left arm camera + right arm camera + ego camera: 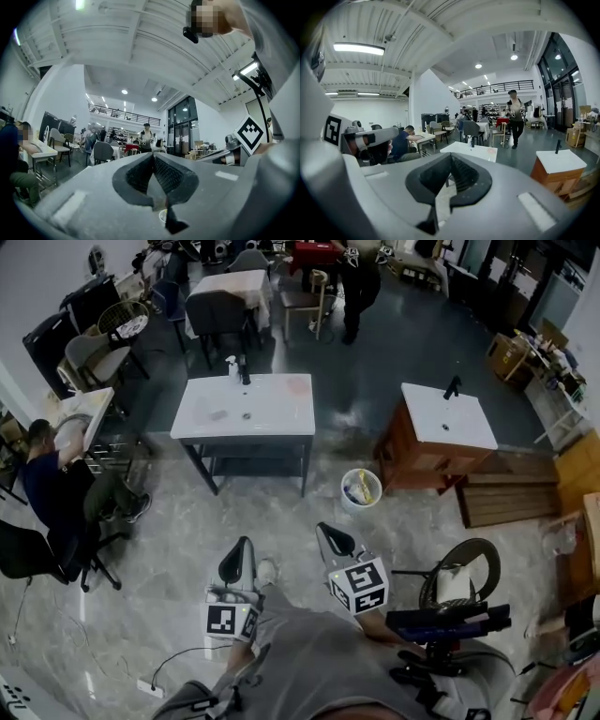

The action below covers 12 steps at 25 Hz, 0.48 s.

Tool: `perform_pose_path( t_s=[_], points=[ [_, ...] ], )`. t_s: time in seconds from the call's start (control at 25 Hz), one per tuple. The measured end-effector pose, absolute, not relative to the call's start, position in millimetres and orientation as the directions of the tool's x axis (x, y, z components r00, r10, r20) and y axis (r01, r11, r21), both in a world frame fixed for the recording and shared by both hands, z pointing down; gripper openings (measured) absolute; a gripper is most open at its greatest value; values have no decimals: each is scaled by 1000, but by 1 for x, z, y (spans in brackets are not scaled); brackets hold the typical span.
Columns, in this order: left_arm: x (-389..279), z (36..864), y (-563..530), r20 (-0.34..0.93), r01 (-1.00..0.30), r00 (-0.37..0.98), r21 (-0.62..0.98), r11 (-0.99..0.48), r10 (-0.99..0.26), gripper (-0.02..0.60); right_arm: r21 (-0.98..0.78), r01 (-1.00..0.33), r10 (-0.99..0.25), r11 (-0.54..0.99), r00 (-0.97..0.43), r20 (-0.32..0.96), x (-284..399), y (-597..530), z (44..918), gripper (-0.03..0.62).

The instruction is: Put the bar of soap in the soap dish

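Observation:
A white washbasin table (202, 418) with a black tap stands a few steps ahead in the head view. On its top lie a pinkish item (298, 384) near the back right corner and a pale item (217, 414) left of the drain; both are too small to tell soap from dish. The right gripper view shows that table (459, 149) and the pinkish item (490, 151) beyond its jaws. My left gripper (236, 563) and right gripper (335, 542) are held low in front of me, far short of the table, both shut and empty. In their own views, the left gripper (153, 157) and right gripper (451, 157) have their pads touching.
A second basin on a wooden cabinet (448, 416) stands to the right, with a round bin (361, 488) between the two. A person sits at the left (47, 488), another walks at the back (359, 282). A chair (459, 582) and wooden pallets (511, 498) are at the right.

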<state>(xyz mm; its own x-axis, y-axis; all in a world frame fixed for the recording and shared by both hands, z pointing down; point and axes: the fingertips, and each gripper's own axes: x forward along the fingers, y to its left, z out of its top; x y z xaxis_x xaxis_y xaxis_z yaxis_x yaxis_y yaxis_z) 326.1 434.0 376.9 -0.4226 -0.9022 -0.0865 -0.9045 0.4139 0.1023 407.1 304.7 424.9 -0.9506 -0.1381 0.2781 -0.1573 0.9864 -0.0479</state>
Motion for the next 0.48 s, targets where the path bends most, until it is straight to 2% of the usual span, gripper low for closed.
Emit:
perform_pose_path(
  t_s=[0.48],
  points=[
    [214, 389, 402, -56, -900, -426, 135, 416, -903, 2, -68, -99, -74, 993, -951, 300, 295, 291, 430, 3]
  ],
)
